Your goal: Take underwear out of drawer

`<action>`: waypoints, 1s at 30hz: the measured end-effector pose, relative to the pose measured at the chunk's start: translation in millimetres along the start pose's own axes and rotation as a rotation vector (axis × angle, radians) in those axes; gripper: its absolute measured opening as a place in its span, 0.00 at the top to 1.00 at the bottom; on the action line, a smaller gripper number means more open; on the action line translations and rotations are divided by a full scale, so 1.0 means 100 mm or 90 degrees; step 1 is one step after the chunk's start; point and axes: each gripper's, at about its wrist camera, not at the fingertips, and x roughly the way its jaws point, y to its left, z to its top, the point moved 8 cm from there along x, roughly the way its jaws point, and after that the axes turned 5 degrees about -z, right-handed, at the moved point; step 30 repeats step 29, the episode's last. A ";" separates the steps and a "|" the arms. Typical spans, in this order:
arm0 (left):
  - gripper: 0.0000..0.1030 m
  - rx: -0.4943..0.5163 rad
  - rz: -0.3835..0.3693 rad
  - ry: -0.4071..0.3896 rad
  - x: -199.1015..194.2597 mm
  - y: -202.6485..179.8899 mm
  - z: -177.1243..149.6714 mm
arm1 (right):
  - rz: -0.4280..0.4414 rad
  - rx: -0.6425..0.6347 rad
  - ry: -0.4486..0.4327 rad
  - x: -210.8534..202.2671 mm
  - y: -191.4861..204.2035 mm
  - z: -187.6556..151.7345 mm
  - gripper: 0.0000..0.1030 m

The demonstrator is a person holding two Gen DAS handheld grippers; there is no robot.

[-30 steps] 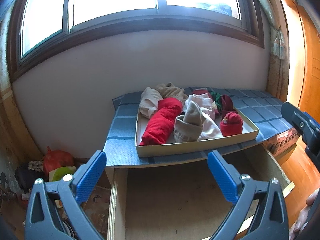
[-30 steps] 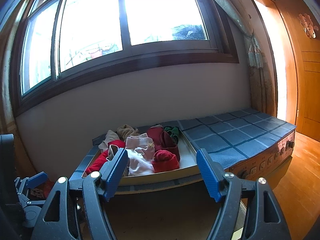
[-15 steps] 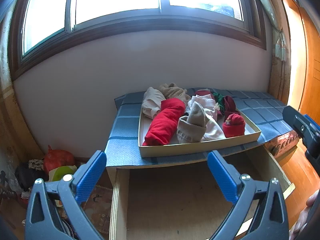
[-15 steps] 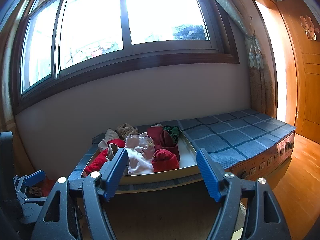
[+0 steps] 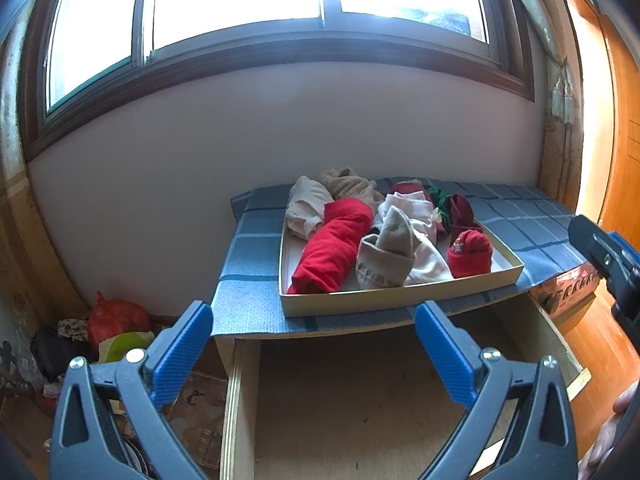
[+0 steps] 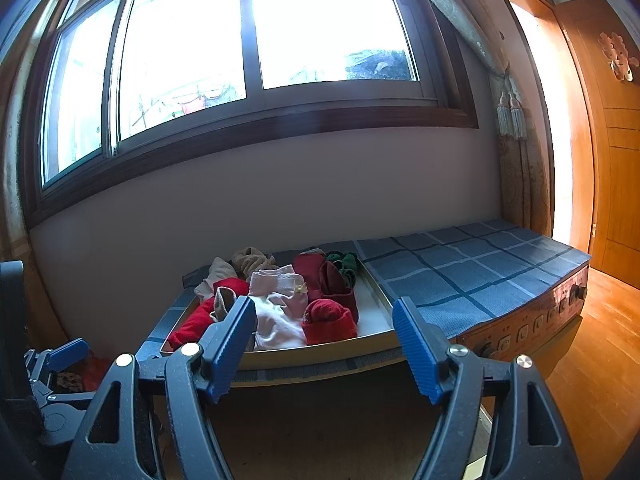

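Observation:
A shallow cream tray (image 5: 400, 294) (image 6: 320, 354) sits on the blue checked cloth atop a low cabinet. It holds rolled and folded underwear: a big red roll (image 5: 336, 246), a grey-beige piece (image 5: 386, 254), a white-pink piece (image 6: 280, 304) and a small red roll (image 5: 470, 254) (image 6: 330, 322). Below the cabinet top, a wooden drawer (image 5: 360, 408) is pulled out, and its visible floor is bare. My left gripper (image 5: 314, 350) hangs open over the drawer. My right gripper (image 6: 324, 342) is open too, in front of the tray, holding nothing.
The blue checked cloth (image 6: 460, 268) stretches right along the cabinet top. An orange bag (image 5: 116, 318) and clutter lie on the floor at left. A wall and window stand behind. Wooden floor (image 6: 592, 360) and a door are at right. A hand (image 5: 612, 432) shows at the edge.

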 end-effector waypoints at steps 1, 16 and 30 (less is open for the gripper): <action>0.00 -0.003 -0.001 0.001 0.00 0.01 0.00 | 0.000 0.001 0.000 0.00 0.00 0.00 0.29; 0.00 -0.025 0.014 -0.007 -0.03 0.07 0.09 | 0.007 -0.002 0.004 0.03 0.02 -0.02 0.29; 0.00 0.014 0.024 -0.087 -0.23 -0.01 0.26 | 0.005 0.009 -0.003 0.06 0.00 0.00 0.29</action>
